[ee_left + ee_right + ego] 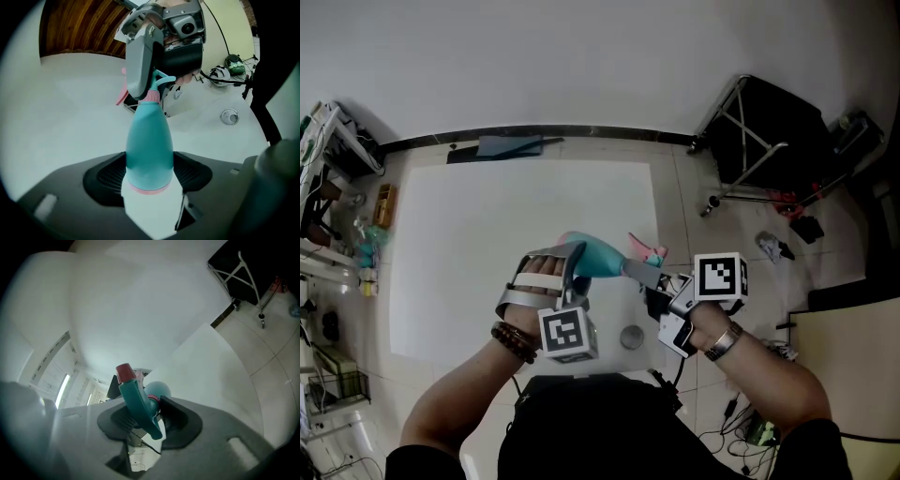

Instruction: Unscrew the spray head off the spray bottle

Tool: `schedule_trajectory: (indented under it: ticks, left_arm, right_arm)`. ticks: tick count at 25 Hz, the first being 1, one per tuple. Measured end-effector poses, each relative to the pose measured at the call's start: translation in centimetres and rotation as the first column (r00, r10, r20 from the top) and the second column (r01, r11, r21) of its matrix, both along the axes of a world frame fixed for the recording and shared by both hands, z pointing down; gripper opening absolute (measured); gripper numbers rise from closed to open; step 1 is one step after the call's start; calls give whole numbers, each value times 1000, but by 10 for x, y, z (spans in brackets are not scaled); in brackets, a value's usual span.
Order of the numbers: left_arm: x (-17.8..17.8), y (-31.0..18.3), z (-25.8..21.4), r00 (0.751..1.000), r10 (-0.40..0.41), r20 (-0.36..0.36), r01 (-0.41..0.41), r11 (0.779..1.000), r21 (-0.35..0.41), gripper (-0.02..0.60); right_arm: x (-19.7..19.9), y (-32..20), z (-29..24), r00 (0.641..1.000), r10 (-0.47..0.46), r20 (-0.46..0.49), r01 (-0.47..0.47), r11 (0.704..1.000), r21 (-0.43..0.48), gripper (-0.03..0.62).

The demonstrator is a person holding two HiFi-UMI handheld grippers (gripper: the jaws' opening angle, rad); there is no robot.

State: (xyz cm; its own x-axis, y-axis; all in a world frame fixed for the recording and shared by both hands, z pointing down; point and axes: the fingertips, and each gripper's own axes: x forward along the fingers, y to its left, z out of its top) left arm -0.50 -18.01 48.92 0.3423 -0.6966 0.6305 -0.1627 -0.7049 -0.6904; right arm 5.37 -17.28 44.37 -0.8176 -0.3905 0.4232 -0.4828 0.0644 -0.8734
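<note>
The left gripper (558,277) has its jaws clamped wide on the teal spray bottle (149,145) near its base, holding it in the air above a white surface (469,234). The right gripper (649,279) meets it at the neck, jaws closed on the spray head (137,401), which is on the bottle.

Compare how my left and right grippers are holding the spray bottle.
The left gripper clamps the bottle by its wide teal body near the base; the right gripper clamps the spray head at the neck. The left gripper's jaws stand wide apart; the right gripper's sit much closer together. Both are shut on the same spray bottle, from opposite ends.
</note>
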Motion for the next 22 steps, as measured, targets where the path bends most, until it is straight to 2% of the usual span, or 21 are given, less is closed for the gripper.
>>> schedule_trajectory:
  ticks: [7, 11, 18, 22]
  left_arm:
    - [4, 3, 5, 998, -14, -56, 12, 999, -33, 342]
    - [5, 6, 14, 995, -43, -90, 37, 997, -74, 342]
    - [7, 11, 21, 975, -90, -201, 57, 984, -166, 342]
    - [5, 13, 29, 957, -127, -261, 65, 970, -234, 342]
  right_arm:
    - [-1, -1, -1, 1000, -15, 25, 15, 1000, 4, 133]
    - [-3, -1, -5, 999, -32, 26, 32, 999, 17, 175]
    - [-6, -4, -11, 998, -54, 11, 54, 996, 66, 233]
    - [-9, -2, -14, 998, -55, 32, 52, 997, 65, 239]
